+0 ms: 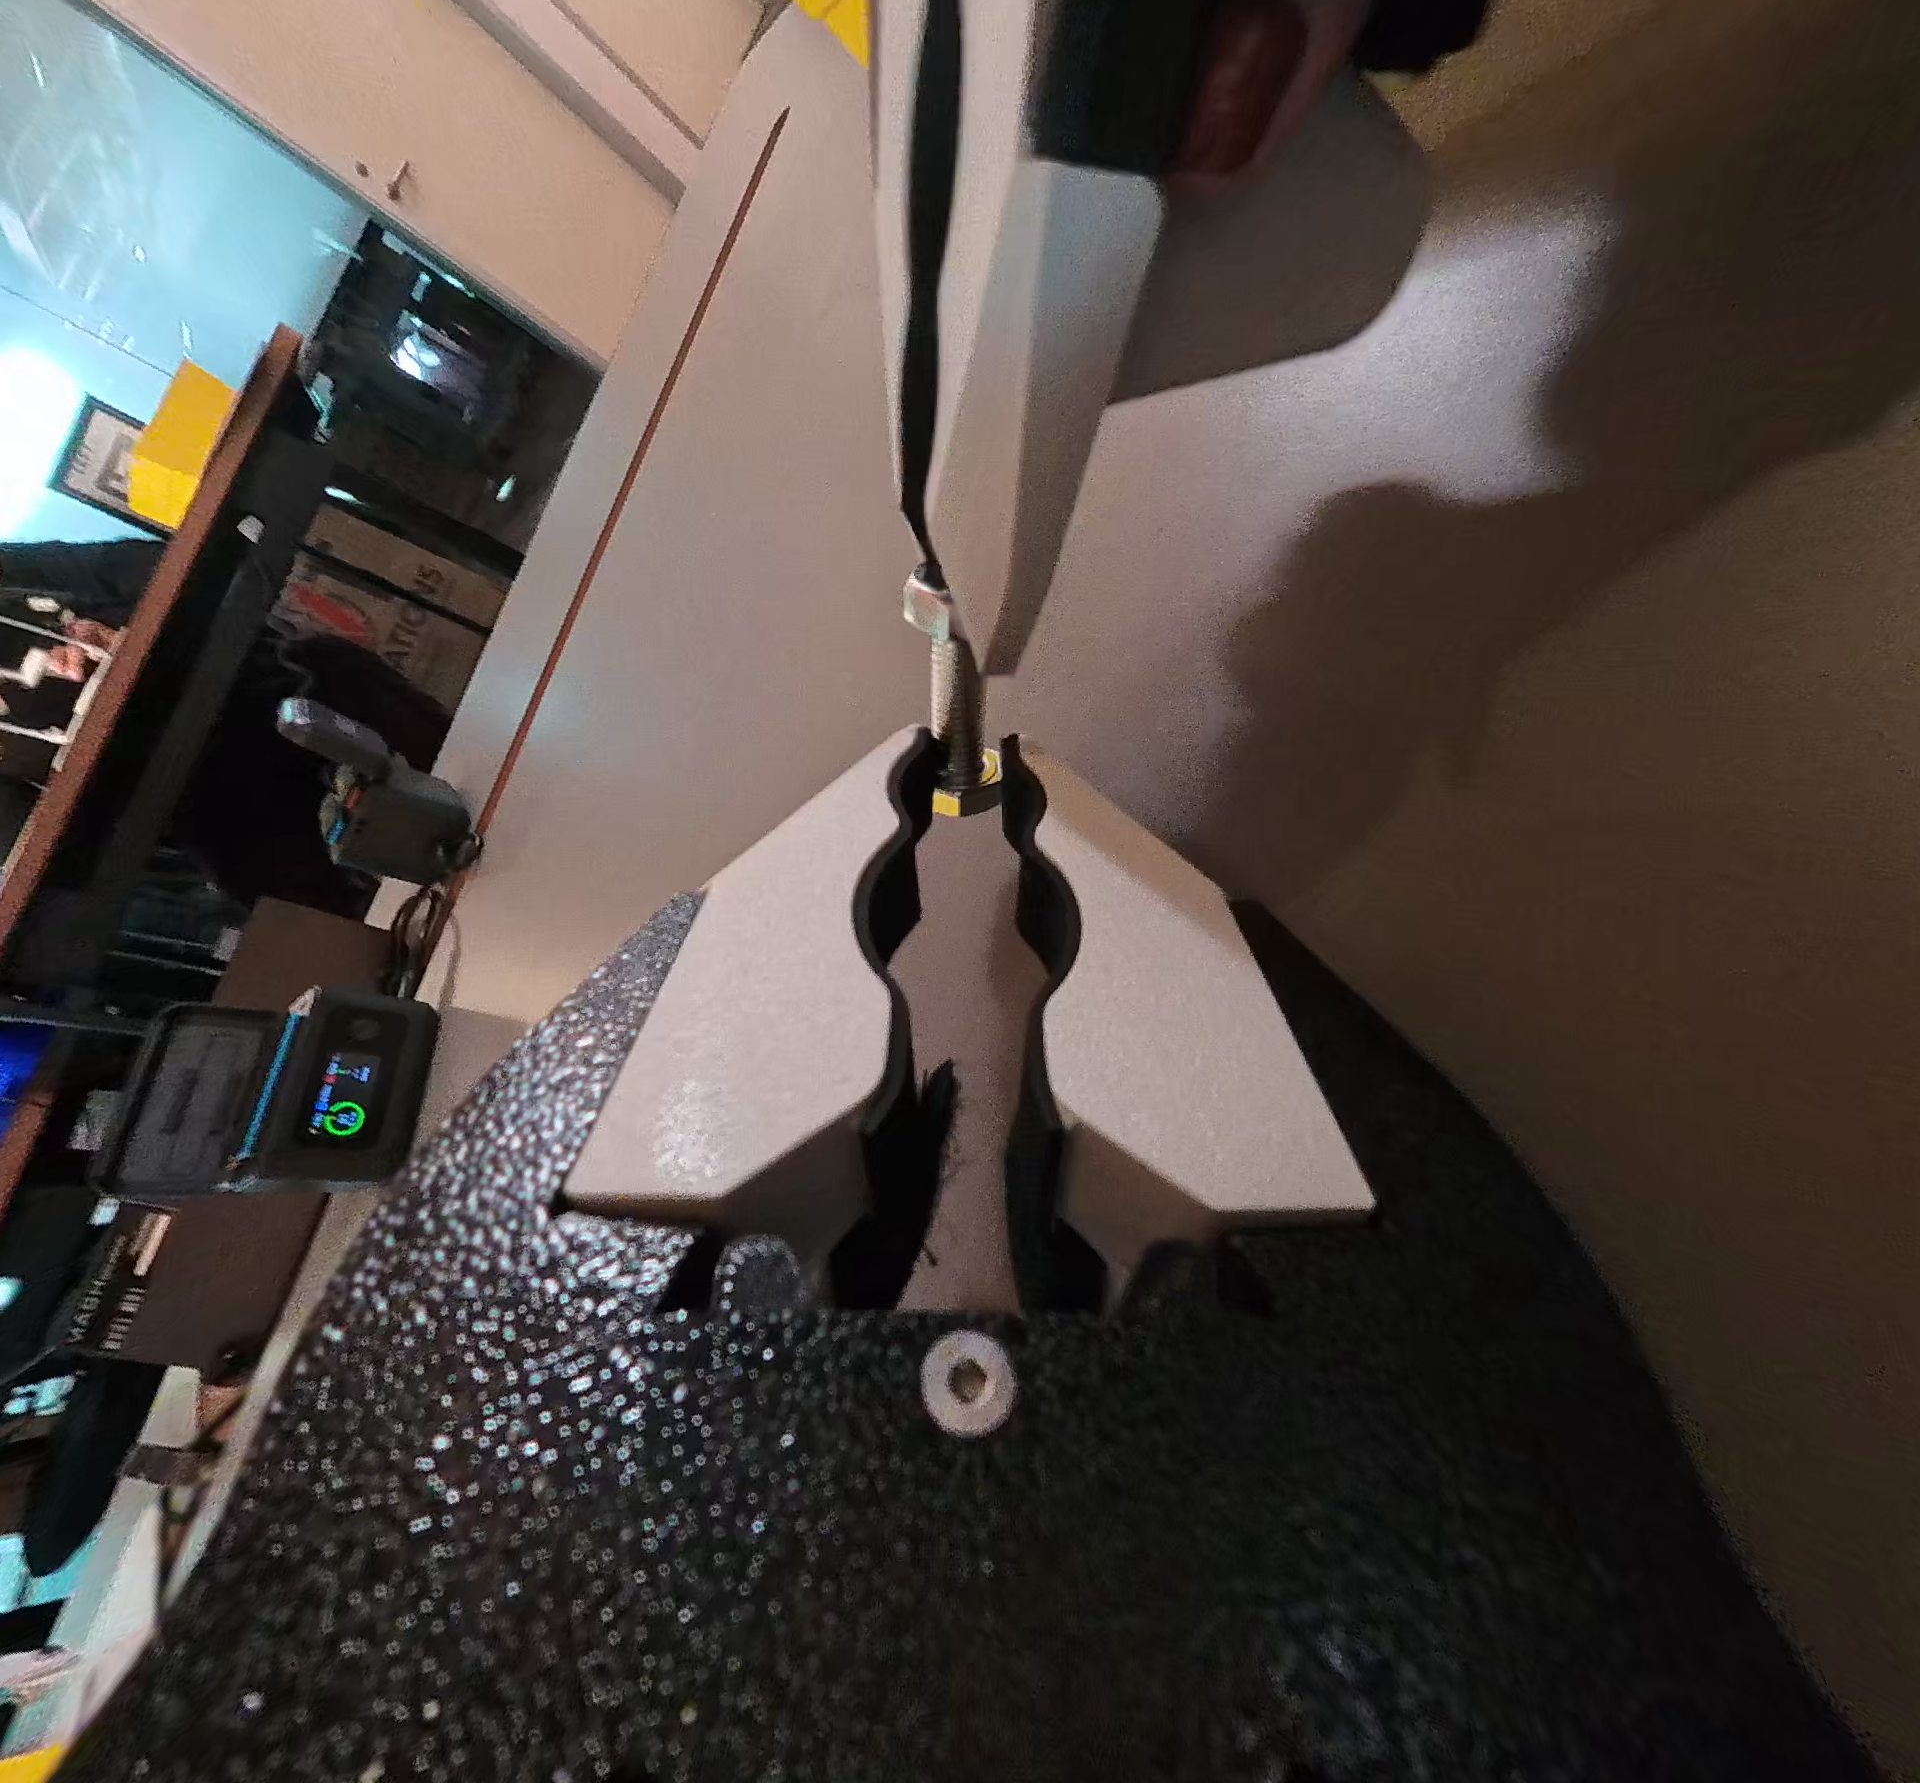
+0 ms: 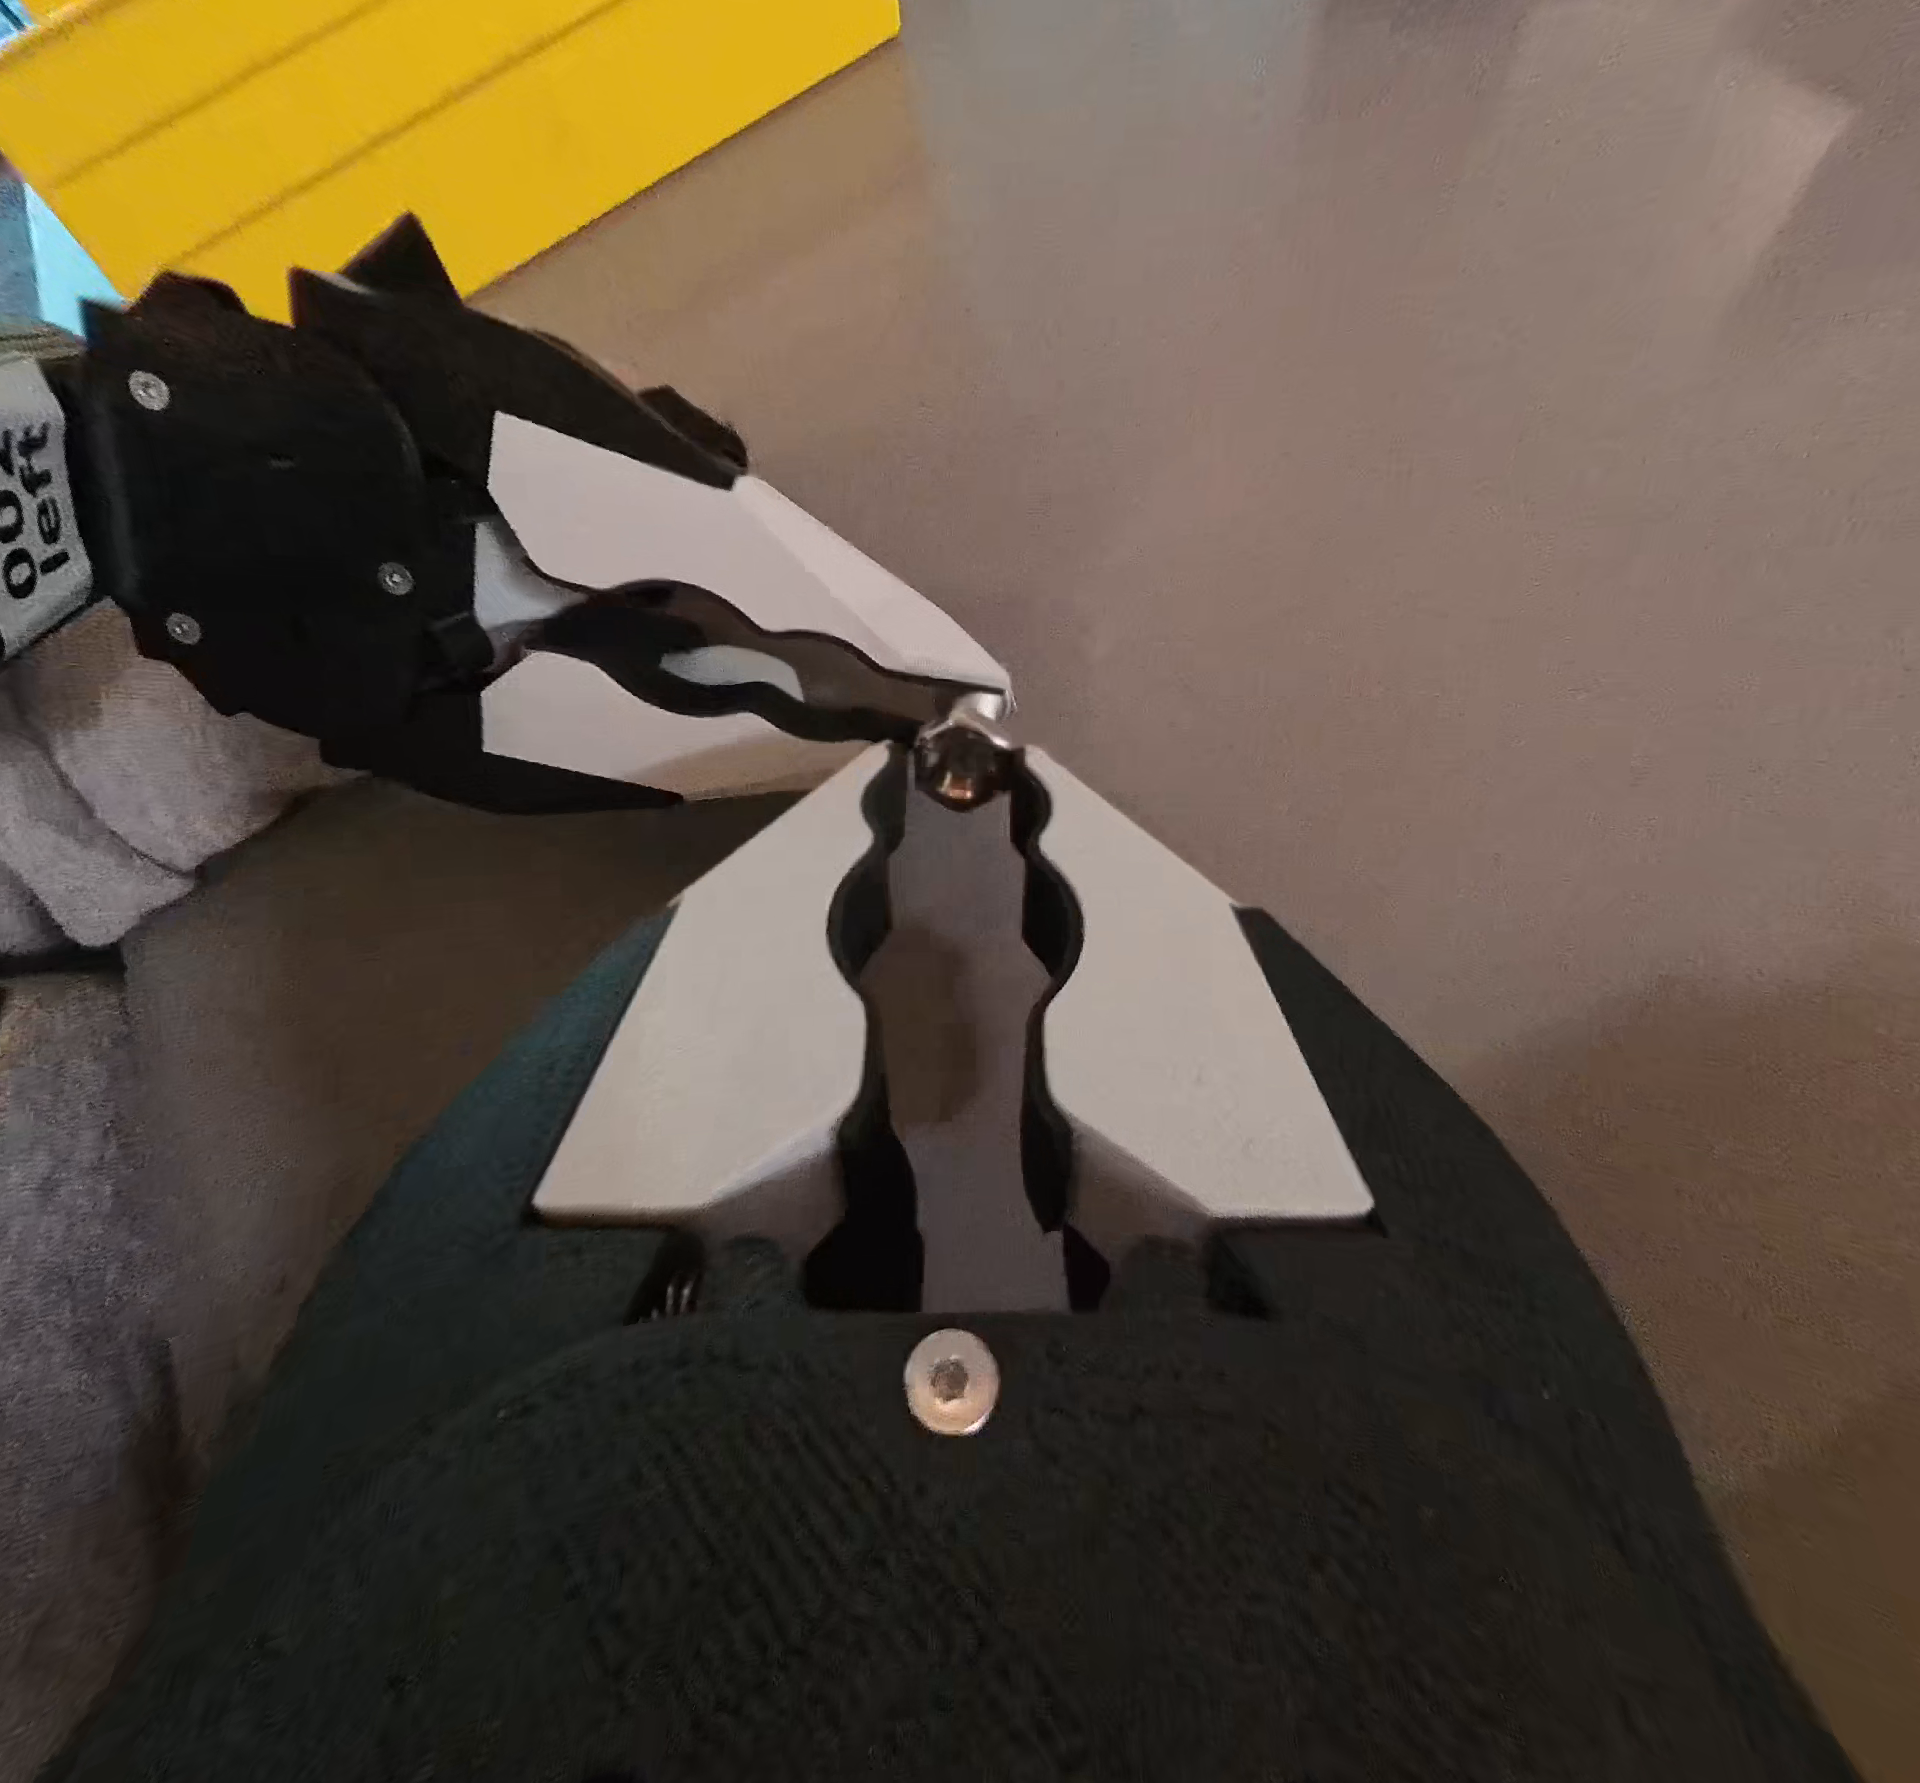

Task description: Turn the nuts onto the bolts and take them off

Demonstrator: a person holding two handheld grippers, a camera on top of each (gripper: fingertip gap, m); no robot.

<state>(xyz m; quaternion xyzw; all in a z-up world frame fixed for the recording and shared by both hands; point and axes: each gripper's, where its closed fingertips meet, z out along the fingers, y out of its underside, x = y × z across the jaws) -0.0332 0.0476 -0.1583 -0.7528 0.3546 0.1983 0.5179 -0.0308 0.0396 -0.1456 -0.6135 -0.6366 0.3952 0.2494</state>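
Left tool [image 1: 966,783] pinches our small silver hex nut [image 1: 964,788] | right tool [image 2: 961,783] clamps the threaded steel bolt [image 1: 948,684] by its head | risk: cross-threading if we tilt.

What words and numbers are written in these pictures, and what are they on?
I don't read writing out; here is where it stands.
White label on the left tool: printed writing.
Black device's screen: tiny coloured signs.
Cardboard boxes: blurred print.

Both tongs [image 1: 961,783] [image 2: 956,777] closed, tip-to-tip.
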